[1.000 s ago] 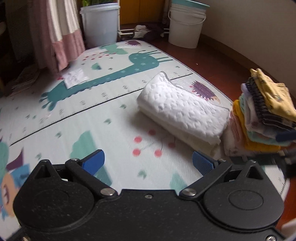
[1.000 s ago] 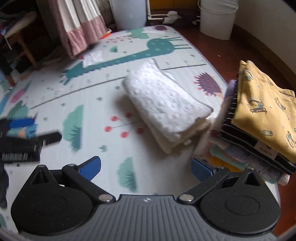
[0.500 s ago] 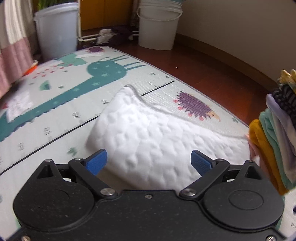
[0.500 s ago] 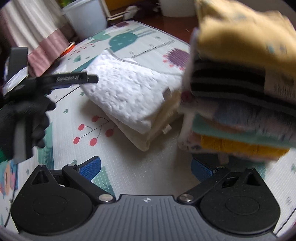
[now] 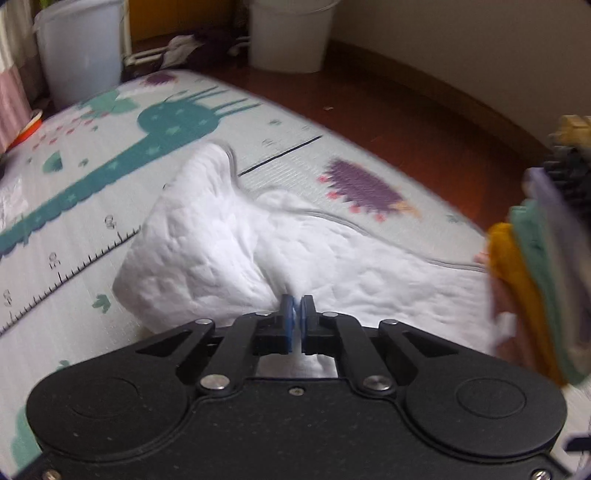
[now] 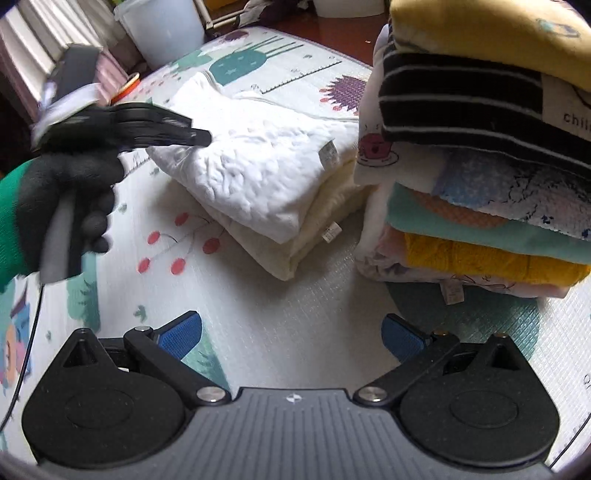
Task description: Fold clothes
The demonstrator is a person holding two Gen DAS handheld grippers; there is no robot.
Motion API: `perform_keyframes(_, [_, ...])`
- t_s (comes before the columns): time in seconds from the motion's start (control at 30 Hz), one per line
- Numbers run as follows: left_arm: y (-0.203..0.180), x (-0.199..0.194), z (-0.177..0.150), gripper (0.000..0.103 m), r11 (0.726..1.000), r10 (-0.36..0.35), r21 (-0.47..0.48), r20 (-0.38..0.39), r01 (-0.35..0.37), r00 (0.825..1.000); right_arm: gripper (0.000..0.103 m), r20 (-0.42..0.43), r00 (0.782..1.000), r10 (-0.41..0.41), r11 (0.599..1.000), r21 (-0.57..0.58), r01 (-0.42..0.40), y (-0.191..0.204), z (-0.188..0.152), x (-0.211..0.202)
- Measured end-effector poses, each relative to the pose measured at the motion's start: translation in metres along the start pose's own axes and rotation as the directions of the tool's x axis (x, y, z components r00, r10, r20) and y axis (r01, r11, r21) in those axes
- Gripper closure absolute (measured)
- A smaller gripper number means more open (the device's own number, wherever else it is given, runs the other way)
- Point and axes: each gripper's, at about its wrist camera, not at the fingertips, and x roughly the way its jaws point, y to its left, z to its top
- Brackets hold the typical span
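A folded white quilted garment [image 5: 207, 251] [image 6: 258, 166] lies on the play mat [image 5: 74, 258] on top of a cream one [image 6: 317, 221]. My left gripper [image 5: 295, 314] [image 6: 201, 137] is at its top layer; the jaws are closing and the blue pads meet on a pinched ridge of white fabric. A black-gloved hand [image 6: 66, 192] with a green sleeve holds that gripper. To the right stands a tall stack of folded clothes [image 6: 480, 221] [image 5: 535, 277]. My right gripper [image 6: 291, 338] hangs open over bare mat in front of both piles, with nothing between its fingers.
The mat [image 6: 277, 314] ends at a dark wooden floor [image 5: 406, 122] beyond the hedgehog print. Two white buckets [image 5: 81, 48] [image 5: 288, 37] stand at the back by the wall. A pink and white curtain [image 6: 37, 22] hangs at the far left.
The left gripper came down onto the white garment and went from wide open to shut, bunching the fabric. The right gripper dropped low beside the clothes stack and stayed open.
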Motion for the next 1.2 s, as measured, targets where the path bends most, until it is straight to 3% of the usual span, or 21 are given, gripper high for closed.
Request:
perform_keyframes(0.13, [0.011,-0.087,0.007,0.103,0.998,-0.041,-0.046,0.104,0.046,0.994,0.0,0.038,0.999,0.029,1.0,-0.01,-0.029,0.012,0.007,-0.022])
perform_keyframes(0.27, [0.017,-0.22,0.006,0.103,0.994,-0.072,-0.064,0.273,0.093,0.959,0.0,0.103,0.993,0.054,0.997,-0.061,-0.048,0.023,0.027,-0.066])
perform_keyframes(0.4, [0.019,-0.338,-0.004,0.103,0.997,-0.044,-0.039,0.362,0.062,0.931,0.0,0.202,0.975,0.093,0.992,-0.108,-0.072,0.037,0.06,-0.138])
perform_keyframes(0.53, [0.01,-0.423,-0.03,0.103,0.999,0.046,0.007,0.376,-0.052,0.926,0.0,0.309,0.941,0.139,0.978,-0.191,-0.082,0.08,0.091,-0.229])
perform_keyframes(0.6, [0.012,-0.458,-0.051,0.103,0.997,0.07,-0.002,0.399,-0.075,0.914,0.0,0.328,0.925,0.194,0.969,-0.211,-0.129,0.106,0.098,-0.27])
perform_keyframes(0.7, [0.026,-0.496,-0.085,0.103,0.987,0.16,-0.085,0.361,-0.139,0.919,0.0,0.333,0.895,0.298,0.949,-0.203,-0.24,0.144,0.094,-0.317])
perform_keyframes(0.8, [0.023,-0.557,-0.124,0.103,0.975,0.218,-0.133,0.417,-0.178,0.883,0.0,0.31,0.856,0.413,0.91,-0.163,-0.38,0.174,0.072,-0.335])
perform_keyframes(0.83, [0.026,-0.57,-0.134,0.103,0.97,0.235,-0.162,0.414,-0.183,0.879,0.0,0.295,0.846,0.445,0.895,-0.167,-0.413,0.184,0.062,-0.335])
perform_keyframes(0.93, [0.033,-0.606,-0.163,0.103,0.951,0.284,-0.227,0.382,-0.208,0.879,0.0,0.21,0.861,0.464,0.864,-0.32,-0.388,0.221,0.031,-0.324])
perform_keyframes(1.03, [0.027,-0.632,-0.182,0.103,0.947,0.298,-0.226,0.361,-0.228,0.884,0.0,0.197,0.887,0.417,0.811,-0.521,-0.266,0.253,0.009,-0.317])
perform_keyframes(1.1, [0.028,-0.635,-0.188,0.103,0.946,0.3,-0.229,0.337,-0.231,0.893,0.0,0.188,0.893,0.409,0.786,-0.57,-0.24,0.263,0.005,-0.311])
perform_keyframes(1.2, [0.045,-0.619,-0.198,0.103,0.944,0.295,-0.237,0.289,-0.23,0.911,0.0,0.152,0.902,0.405,0.806,-0.525,-0.274,0.264,0.01,-0.3])
